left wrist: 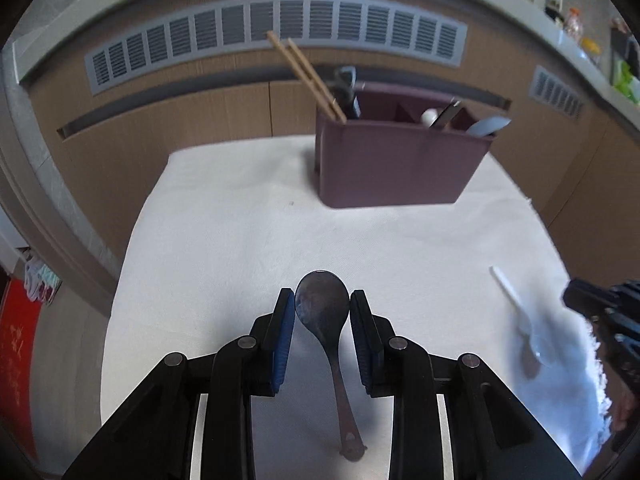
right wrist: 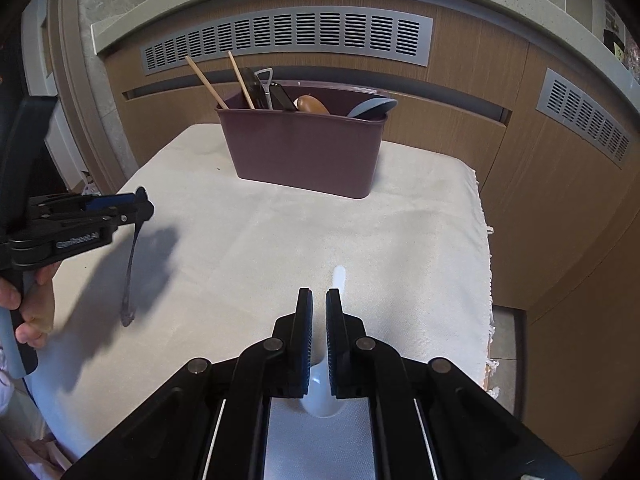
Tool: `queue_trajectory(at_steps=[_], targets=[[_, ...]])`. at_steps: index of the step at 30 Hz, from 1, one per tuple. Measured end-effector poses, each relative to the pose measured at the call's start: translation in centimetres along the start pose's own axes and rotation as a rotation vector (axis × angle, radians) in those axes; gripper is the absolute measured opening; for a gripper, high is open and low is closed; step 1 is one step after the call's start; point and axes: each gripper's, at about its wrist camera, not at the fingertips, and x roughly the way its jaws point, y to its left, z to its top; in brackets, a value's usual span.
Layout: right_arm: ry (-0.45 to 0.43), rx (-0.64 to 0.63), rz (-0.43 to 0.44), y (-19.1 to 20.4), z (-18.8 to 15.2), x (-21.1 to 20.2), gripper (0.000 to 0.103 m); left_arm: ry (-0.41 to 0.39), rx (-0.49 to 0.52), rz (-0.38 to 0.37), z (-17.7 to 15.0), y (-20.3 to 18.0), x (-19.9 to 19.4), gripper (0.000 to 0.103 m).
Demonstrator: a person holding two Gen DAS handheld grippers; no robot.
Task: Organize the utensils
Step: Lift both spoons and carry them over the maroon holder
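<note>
I hold the left hand-held gripper [left wrist: 322,300] clamped on the dark spoon [left wrist: 326,328]. Its blue ribbed pads press the two sides of the bowl. The bowl sits up at the fingertips; the long axis runs from there back and downward under the gripper body, the handle end hanging toward the worktop [left wrist: 240,220]. In the right wrist view the spoon [right wrist: 132,256] hangs nearly vertical, clear of the cloth apart from its shadow. The spoon is dark metal with a dull, mottled sheen, an oval bowl, a slim stem and a flared tip.

The right hand-held gripper [right wrist: 319,300] is clenched on the white spoon [right wrist: 322,396]. Its narrow handle [right wrist: 339,276] projects forward beyond the fingertips, pointing toward the caddy; the rounded bowl lies back beneath the pads, near the gripper body. The material looks smooth, glossy and pale, probably plastic or ceramic. In the left wrist view this spoon [left wrist: 516,312] is blurred, to the right of my left gripper.

Ahead of both grippers stands the caddy [right wrist: 304,156], a maroon, matte, round-cornered rectangular bin with internal dividers. Two wooden chopsticks [right wrist: 208,84] lean left out of its left compartment, beside dark-handled tools. A grey-blue spoon [right wrist: 370,108] rests at its right end. The worktop carries an off-white woven cloth.
</note>
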Motion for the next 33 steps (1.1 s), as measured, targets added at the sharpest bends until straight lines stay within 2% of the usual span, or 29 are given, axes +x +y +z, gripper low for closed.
queue_trajectory(at_steps=[3, 6, 10, 16, 19, 21, 23, 24, 33], targets=[[0.018, -0.022, -0.015, 0.1, -0.2, 0.4, 0.006, -0.014, -0.01, -0.026, 0.0, 0.2, -1.0, 0.029], [0.08, -0.024, -0.04, -0.7, -0.9, 1.9, 0.01, -0.025, -0.022, -0.038, -0.1, 0.7, -1.8, 0.029], [0.169, 0.02, -0.02, -2.0, -1.9, 4.8, 0.012, -0.028, -0.043, -0.057, -0.4, 1.4, -2.2, 0.029], [0.168, 0.064, 0.046, -1.5, -0.5, 6.2, 0.016, -0.009, -0.083, -0.046, -0.6, 2.5, -1.6, 0.029], [0.17, 0.015, -0.035, -0.6, 0.0, 7.0, 0.019, -0.011, -0.084, -0.048, -0.7, 2.5, -1.6, 0.029], [0.201, 0.018, -0.049, -0.6, -0.1, 8.0, 0.019, -0.014, -0.079, -0.053, -0.7, 2.4, -1.7, 0.029], [0.207, 0.041, -0.038, -0.9, -0.2, 8.0, 0.008, -0.015, -0.077, -0.061, -0.8, 2.2, -1.8, 0.029], [0.215, 0.046, -0.032, -0.9, -0.2, 7.9, 0.008, -0.018, -0.075, -0.063, -0.8, 2.2, -1.9, 0.029], [0.007, 0.048, 0.055, -0.1, 0.9, 0.9, 0.008, -0.03, -0.057, -0.117, -0.6, 0.8, -3.2, 0.029]])
